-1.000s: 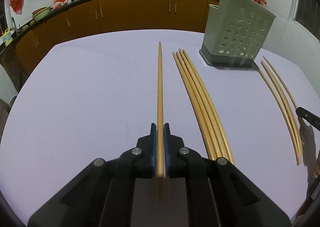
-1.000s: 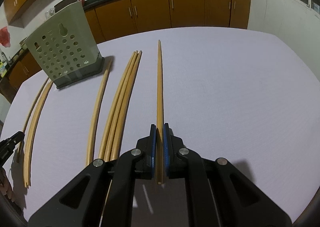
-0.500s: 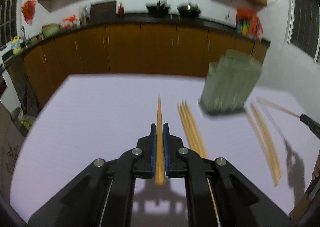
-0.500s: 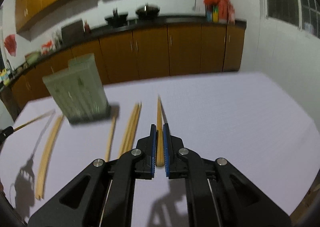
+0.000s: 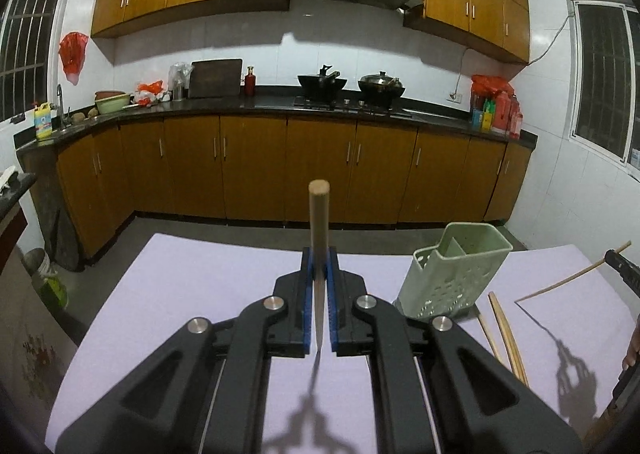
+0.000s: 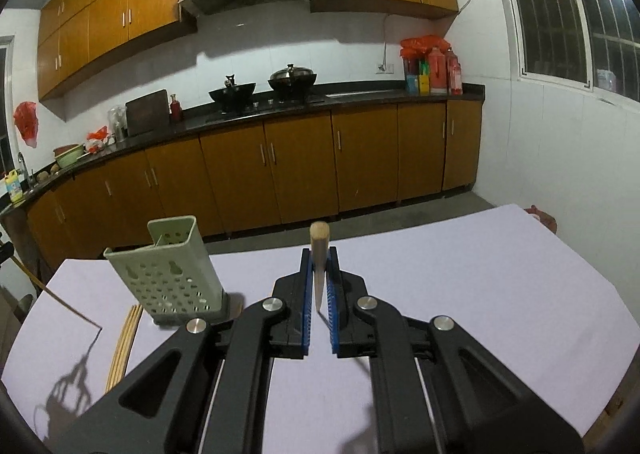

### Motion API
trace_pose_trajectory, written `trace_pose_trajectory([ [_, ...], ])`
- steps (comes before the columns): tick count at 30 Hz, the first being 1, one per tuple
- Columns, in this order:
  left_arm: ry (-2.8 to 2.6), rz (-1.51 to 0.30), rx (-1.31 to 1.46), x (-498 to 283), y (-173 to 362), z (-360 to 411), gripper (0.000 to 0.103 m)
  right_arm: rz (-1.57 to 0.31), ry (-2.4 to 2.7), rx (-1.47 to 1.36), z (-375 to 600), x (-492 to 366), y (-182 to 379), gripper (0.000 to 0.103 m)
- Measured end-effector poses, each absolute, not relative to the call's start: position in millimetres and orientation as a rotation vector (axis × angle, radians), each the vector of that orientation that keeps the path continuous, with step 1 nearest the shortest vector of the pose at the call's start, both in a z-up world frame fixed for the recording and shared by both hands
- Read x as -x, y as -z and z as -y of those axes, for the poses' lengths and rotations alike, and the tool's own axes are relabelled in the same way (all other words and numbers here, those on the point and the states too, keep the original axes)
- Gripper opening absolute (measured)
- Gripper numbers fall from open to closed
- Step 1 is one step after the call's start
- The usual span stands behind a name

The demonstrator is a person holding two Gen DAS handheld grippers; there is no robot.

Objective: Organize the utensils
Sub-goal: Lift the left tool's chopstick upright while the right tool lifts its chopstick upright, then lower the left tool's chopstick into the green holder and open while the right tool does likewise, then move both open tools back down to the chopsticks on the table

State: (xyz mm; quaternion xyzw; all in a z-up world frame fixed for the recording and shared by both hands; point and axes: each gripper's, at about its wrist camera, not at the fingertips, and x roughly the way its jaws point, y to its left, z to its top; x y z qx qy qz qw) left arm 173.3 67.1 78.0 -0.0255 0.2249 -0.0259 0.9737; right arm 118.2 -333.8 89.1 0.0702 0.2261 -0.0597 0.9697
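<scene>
Both grippers have lifted off the table (image 5: 192, 274) since a second ago, the left gripper (image 5: 319, 274) and right gripper (image 6: 319, 274) each pinching one chopstick (image 5: 319, 213) raised end-on toward the camera. Little seems done: no chopstick shows above the rim of the green holder (image 5: 456, 274), and loose chopsticks (image 5: 502, 330) lie beside its base. Room above the holder is open, with table edges well apart from it.

Pale-green perforated holder (image 5: 452, 278), tan chopsticks (image 5: 505, 338), lilac table (image 5: 200, 294).
</scene>
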Motion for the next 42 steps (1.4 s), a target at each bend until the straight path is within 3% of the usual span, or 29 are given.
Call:
trace_pose_trajectory([
  [4, 0.069, -0.409, 0.050, -174.4, -101.9, -64.9, 0.007, -0.413, 0.109, -0.133, 333.4, -123.1, -110.9, 0.007],
  [12, 0.165, -0.202, 0.087, -167.1, -187.9, -39.4, 0.007, -0.150, -0.047, -0.171, 305.8, -121.4, -214.0, 0.007],
  [16, 0.219, -0.122, 0.124, -173.2, -205.9, -12.7, 0.007, -0.108, -0.111, -0.161, 283.0, -127.8, -223.3, 0.007],
  [21, 0.248, -0.114, 0.137, -194.2, -194.2, 14.8, 0.007, -0.170, -0.152, -0.168, 266.1, -155.9, -196.3, 0.007],
  [33, 0.261, -0.318, 0.156, -246.2, -116.0, 32.7, 0.008, -0.338, -0.174, -0.178, 256.4, -181.9, -155.0, 0.008],
  [36, 0.257, -0.316, 0.166, -240.5, -115.9, 28.4, 0.018, -0.341, -0.169, -0.171, 257.1, -179.6, -154.0, 0.018],
  [38, 0.251, -0.301, 0.176, -235.1, -120.0, 24.1, 0.027, -0.328, -0.157, -0.178, 260.4, -175.5, -156.5, 0.037],
  [42, 0.243, -0.269, 0.194, -220.6, -132.9, 12.1, 0.031, -0.293, -0.138, -0.199, 272.5, -158.0, -167.5, 0.037],
])
